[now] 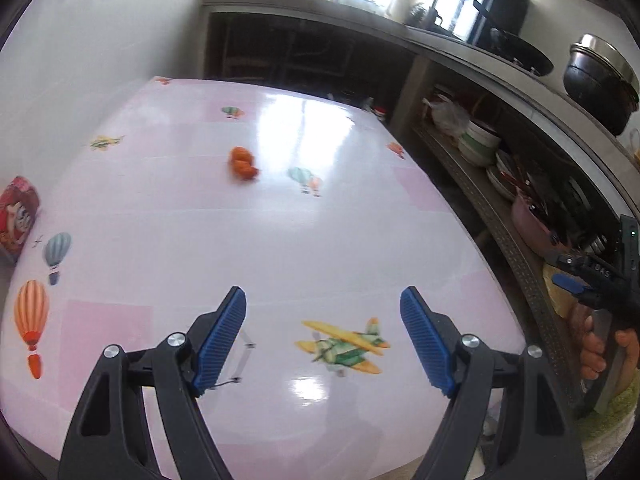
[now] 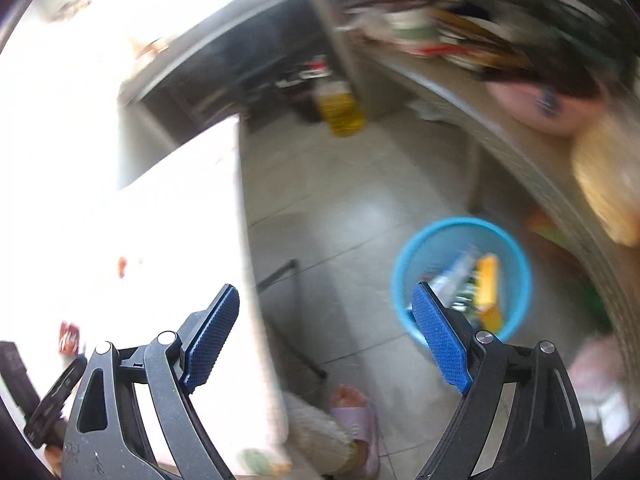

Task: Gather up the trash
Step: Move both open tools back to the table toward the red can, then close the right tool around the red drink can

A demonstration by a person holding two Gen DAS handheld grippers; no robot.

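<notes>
An orange crumpled scrap [image 1: 243,163] lies on the pink table [image 1: 256,240] with its balloon and plane prints, well ahead of my left gripper [image 1: 323,312]. That gripper hangs open over the near part of the table with nothing between its blue pads. A red snack packet [image 1: 17,218] lies at the table's left edge. My right gripper [image 2: 325,314] is open and empty, held over the floor beside the table's right edge. A blue bin [image 2: 462,280] with wrappers inside stands on the floor beyond its right finger. The right gripper [image 1: 588,276] also shows at the left wrist view's right edge.
Open shelves [image 1: 500,168] with bowls, plates and pots run along the right of the table. A yellow oil jug [image 2: 340,108] stands on the tiled floor further back. The person's foot in a slipper [image 2: 356,412] is beside the table. A small red packet [image 2: 69,338] lies on the overexposed tabletop at left.
</notes>
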